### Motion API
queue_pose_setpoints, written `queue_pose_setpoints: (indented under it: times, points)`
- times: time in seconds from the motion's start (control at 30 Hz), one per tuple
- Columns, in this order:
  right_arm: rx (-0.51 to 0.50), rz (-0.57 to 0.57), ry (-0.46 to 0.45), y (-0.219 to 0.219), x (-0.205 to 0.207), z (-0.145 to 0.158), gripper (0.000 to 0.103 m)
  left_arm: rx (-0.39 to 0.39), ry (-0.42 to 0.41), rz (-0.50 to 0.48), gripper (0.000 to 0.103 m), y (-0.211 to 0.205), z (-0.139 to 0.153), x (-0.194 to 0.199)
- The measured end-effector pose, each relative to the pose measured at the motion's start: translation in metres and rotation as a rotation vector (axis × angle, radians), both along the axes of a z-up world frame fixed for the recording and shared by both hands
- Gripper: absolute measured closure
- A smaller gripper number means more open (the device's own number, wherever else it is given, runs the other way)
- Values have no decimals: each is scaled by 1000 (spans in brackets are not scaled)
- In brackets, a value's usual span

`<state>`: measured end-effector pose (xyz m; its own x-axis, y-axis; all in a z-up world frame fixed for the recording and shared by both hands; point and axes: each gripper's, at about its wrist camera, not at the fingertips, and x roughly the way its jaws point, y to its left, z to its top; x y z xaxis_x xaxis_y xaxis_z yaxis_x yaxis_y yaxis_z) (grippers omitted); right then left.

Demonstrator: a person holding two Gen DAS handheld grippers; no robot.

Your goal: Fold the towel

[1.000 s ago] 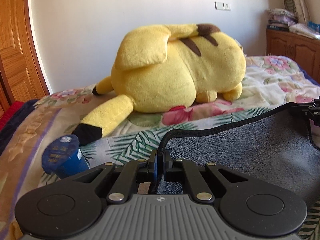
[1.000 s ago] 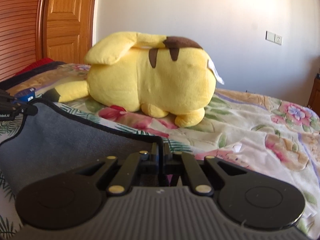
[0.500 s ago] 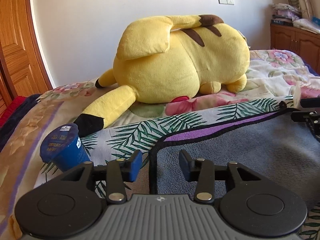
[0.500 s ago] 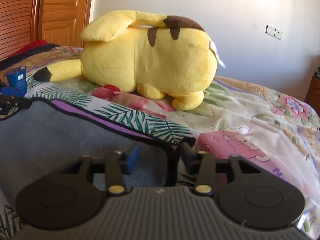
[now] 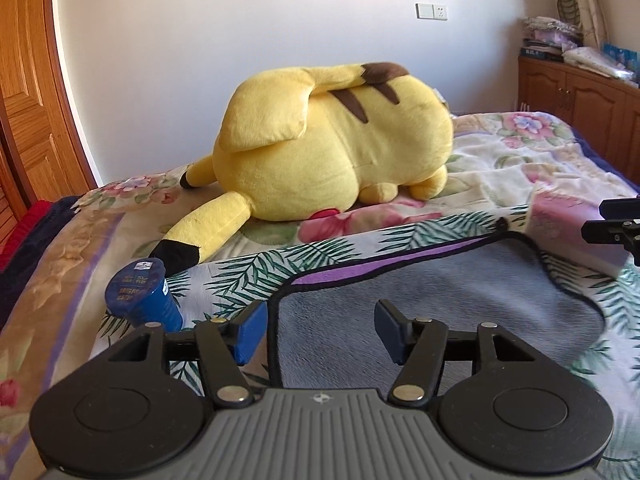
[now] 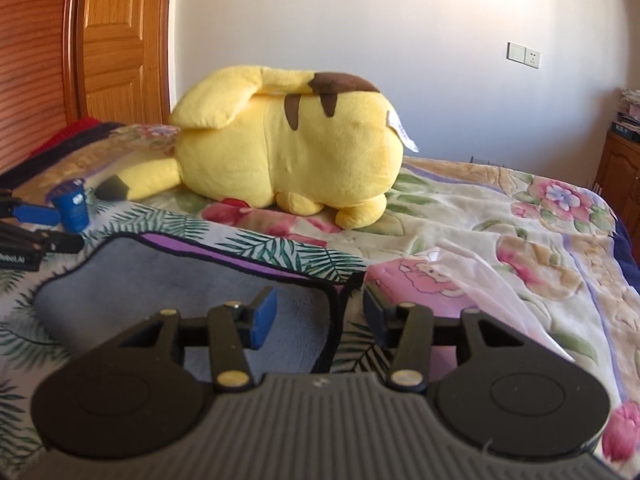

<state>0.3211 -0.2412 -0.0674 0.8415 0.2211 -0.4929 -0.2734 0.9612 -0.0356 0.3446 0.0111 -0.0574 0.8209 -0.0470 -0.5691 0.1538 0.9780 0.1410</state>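
Lying flat on the bed (image 5: 72, 264), the grey towel (image 5: 432, 292) is seen folded over, a purple strip of its underlayer left showing along the far edge, black piping all round. The left gripper (image 5: 318, 330) is held low at the towel's left edge, jaws spread wide, nothing gripped; the black edging runs between the 2 blue pads, nearer the left one. The right gripper (image 6: 320, 316) is placed at the towel's (image 6: 132, 280) right corner, jaws likewise parted wide and nothing held, the piped corner passing between them.

A blue cup (image 5: 142, 296) is stood just left of the left gripper, on the palm-leaf sheet (image 5: 248, 276) beneath the towel. Beyond the towel, a big yellow Pikachu plush (image 5: 328, 144) is laid on the floral blanket, one black-tipped ear close to the cup. A pink printed cloth (image 6: 420, 284) is seen beside the right gripper. A wooden cabinet (image 5: 580, 96) is stacked with linens at the far right.
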Motion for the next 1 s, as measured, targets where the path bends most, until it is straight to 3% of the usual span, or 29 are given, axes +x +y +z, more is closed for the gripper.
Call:
queue_pose_setpoints:
  times: [0.53,0.7,1.0]
  points:
    - [57,-21,-28,-7,-81,62,53,-19,-39,-34,49,-9,69,-82]
    - [63,-28,-43,-9,-100,75,53,-14,-45,-38,47,-9,81,-101]
    - [81,-54,-25,-13,-125,78,50,7,-50,-39,32,-7,85,-134]
